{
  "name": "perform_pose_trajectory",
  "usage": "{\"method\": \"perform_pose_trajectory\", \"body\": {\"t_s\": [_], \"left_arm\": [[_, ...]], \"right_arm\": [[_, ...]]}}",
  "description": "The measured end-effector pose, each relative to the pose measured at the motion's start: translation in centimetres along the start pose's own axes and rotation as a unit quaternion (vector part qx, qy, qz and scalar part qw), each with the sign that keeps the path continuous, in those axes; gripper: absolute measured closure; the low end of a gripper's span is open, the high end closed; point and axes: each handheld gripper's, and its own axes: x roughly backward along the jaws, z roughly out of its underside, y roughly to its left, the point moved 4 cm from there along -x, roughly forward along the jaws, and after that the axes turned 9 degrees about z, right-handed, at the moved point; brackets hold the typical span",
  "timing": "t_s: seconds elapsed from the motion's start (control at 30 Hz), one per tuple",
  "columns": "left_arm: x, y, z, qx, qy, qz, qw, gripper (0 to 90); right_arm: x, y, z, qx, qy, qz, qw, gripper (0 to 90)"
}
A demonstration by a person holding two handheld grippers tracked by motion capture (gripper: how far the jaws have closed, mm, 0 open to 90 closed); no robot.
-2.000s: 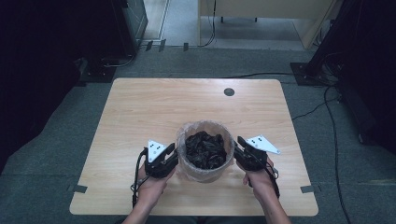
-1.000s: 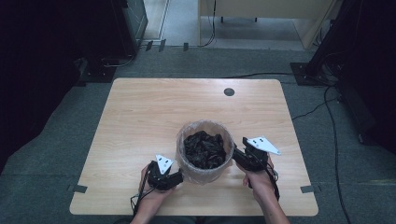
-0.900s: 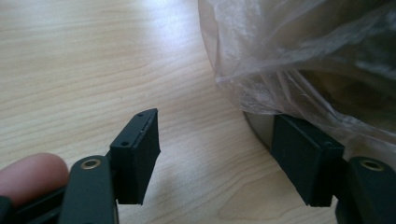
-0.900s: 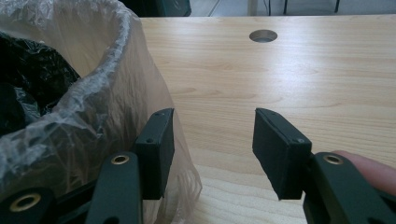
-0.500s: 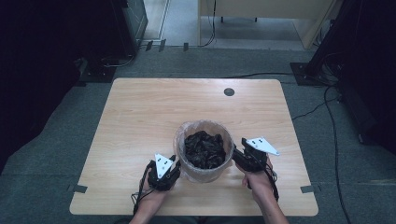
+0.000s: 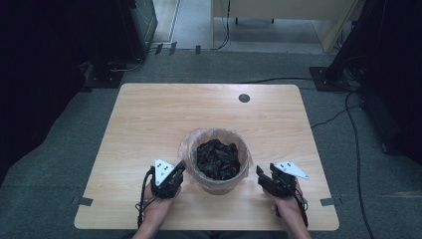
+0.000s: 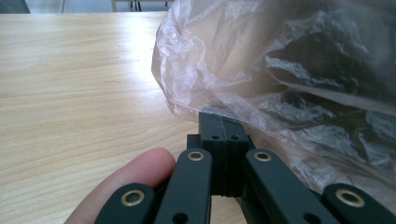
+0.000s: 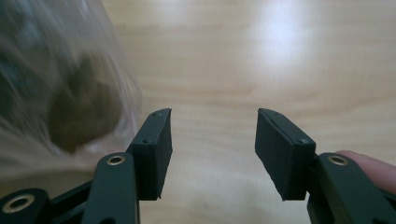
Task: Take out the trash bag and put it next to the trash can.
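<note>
So we had the left gripper [image 7: 219,122] pressed together at the clear plastic liner [image 7: 224,70] of the round bin of dark scraps [image 6: 217,160] near the front of the light wooden table [image 6: 149,114]; right gripper [image 8: 212,135] spread, just beside it.

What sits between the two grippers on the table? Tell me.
In the high view, a bin lined with a clear plastic bag and holding crumpled dark material stands between the left gripper and the right gripper.
</note>
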Motion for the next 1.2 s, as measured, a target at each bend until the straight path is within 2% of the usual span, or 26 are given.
{"method": "perform_pose_trajectory", "body": {"t_s": [0.07, 0.27, 0.5, 0.57, 0.67, 0.77, 0.9, 1.03, 1.1, 1.2], "left_arm": [[0.1, -0.1, -0.3, 0.002, -0.005, 0.000, 1.0000, 90.0], [0.6, -0.2, -1.0, 0.006, -0.017, 0.000, 0.9998, 90.0], [0.9, -0.1, -1.2, 0.008, -0.021, 0.004, 0.9997, 90.0], [1.0, 0.0, -1.3, 0.009, -0.024, 0.005, 0.9997, 90.0], [1.2, -0.1, -1.5, 0.009, -0.026, 0.006, 0.9996, 90.0], [1.3, -0.4, -1.9, 0.010, -0.032, 0.011, 0.9994, 90.0], [1.7, -0.7, -2.3, 0.007, -0.039, 0.015, 0.9991, 90.0], [2.6, -1.1, -3.3, 0.003, -0.052, 0.024, 0.9983, 90.0], [2.9, -1.3, -3.7, 0.002, -0.057, 0.030, 0.9979, 90.0], [3.3, -1.6, -4.4, -0.002, -0.065, 0.037, 0.9972, 90.0]], "right_arm": [[0.0, 0.2, 1.0, -0.006, 0.015, -0.007, 0.9998, 46.9], [-0.4, 2.4, 2.7, 0.027, 0.039, -0.029, 0.9985, 43.1], [-1.1, 3.9, 2.8, 0.044, 0.039, -0.032, 0.9978, 41.3], [-1.0, 4.0, 3.0, 0.058, 0.037, -0.030, 0.9971, 40.7], [-1.0, 4.2, 3.0, 0.058, 0.032, -0.029, 0.9974, 41.6], [-1.2, 4.3, 2.5, 0.054, 0.018, -0.025, 0.9981, 49.4], [-1.3, 5.0, 2.0, 0.068, -0.001, -0.020, 0.9975, 68.6], [-0.6, 5.4, 1.0, 0.073, -0.034, -0.031, 0.9963, 88.8], [0.0, 5.6, 0.2, 0.075, -0.054, -0.033, 0.9952, 90.0], [1.0, 5.8, -1.0, 0.078, -0.081, -0.023, 0.9934, 90.0]]}}
